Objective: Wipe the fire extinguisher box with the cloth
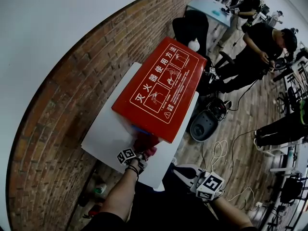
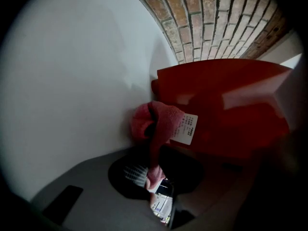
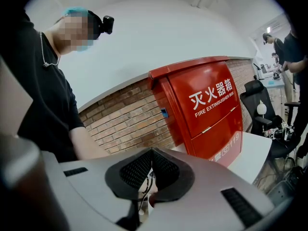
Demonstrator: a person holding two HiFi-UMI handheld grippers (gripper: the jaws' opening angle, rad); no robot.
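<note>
Just ahead of the left gripper [image 2: 153,174], the cloth [image 2: 161,119] is pinched between its fingers [image 2: 130,173], and its bunched pink end with a white label presses against the near end of the fire extinguisher box [image 2: 226,109]. From these fingers the box lies forward and to the right. In the head view the box's long red top with the white diagrams [image 1: 163,81] runs away from us along the brick wall [image 1: 72,105]. The box stands on a white worktop [image 1: 108,134], and a bare strip of that worktop lies to the left of the cloth.

Our right gripper [image 3: 151,153] hangs back, low and well apart from the box. Its fingers are closed tip to tip with nothing between them, and the box's lettered front [image 3: 211,105] stands beyond them and to their right.

We judge that the wipe is at the near end, with most of the top not yet reached. The left hand is much the nearer and already has the cloth touching the box. The coming move, as we read it, is a stroke away from us along the box's length, keeping the cloth flat on the red face. The risk is that the small wad rolls over itself or slips out from between the fingers.
</note>
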